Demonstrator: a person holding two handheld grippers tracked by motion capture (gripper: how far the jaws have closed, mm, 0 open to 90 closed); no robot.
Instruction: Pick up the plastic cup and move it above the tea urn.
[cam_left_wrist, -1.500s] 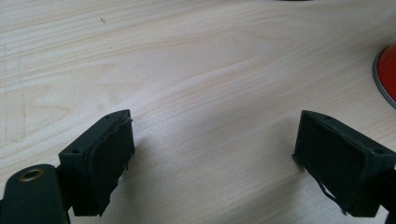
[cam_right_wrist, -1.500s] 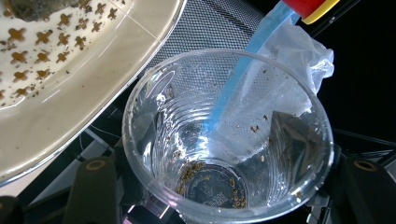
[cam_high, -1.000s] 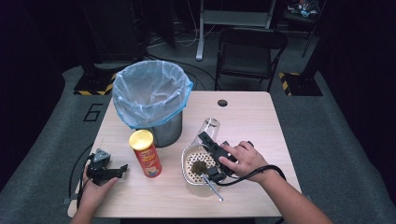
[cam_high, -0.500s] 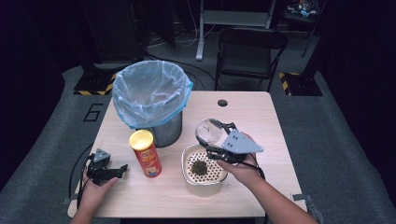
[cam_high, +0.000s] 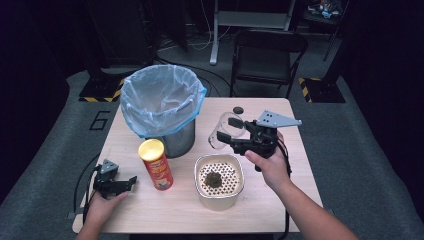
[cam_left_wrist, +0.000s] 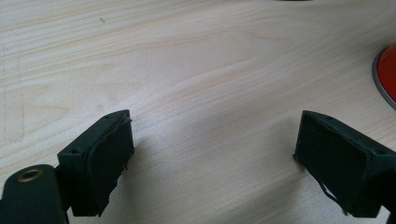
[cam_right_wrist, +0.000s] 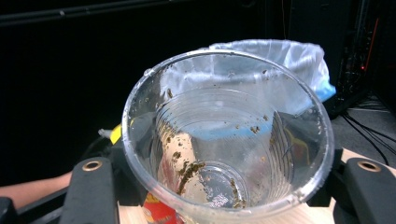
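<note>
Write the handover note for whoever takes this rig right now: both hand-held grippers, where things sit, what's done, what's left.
Right hand-held gripper: shut on the clear plastic cup, lifted off the table, a few brown crumbs stuck inside.
Left hand-held gripper: open, holding nothing, resting low on the table.
The white strainer bowl holds a clump of brown residue.
The chip can stands upright beside the lined bin.
Likely left: drop the cup into the bin, probably the residue too.

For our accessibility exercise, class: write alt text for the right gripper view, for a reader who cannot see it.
A clear plastic cup, tipped with its open mouth toward the camera, sits between the right gripper's two black jaws, with brown crumbs stuck to its inside. Behind it are a bin with a pale blue bag and a dark room.
</note>
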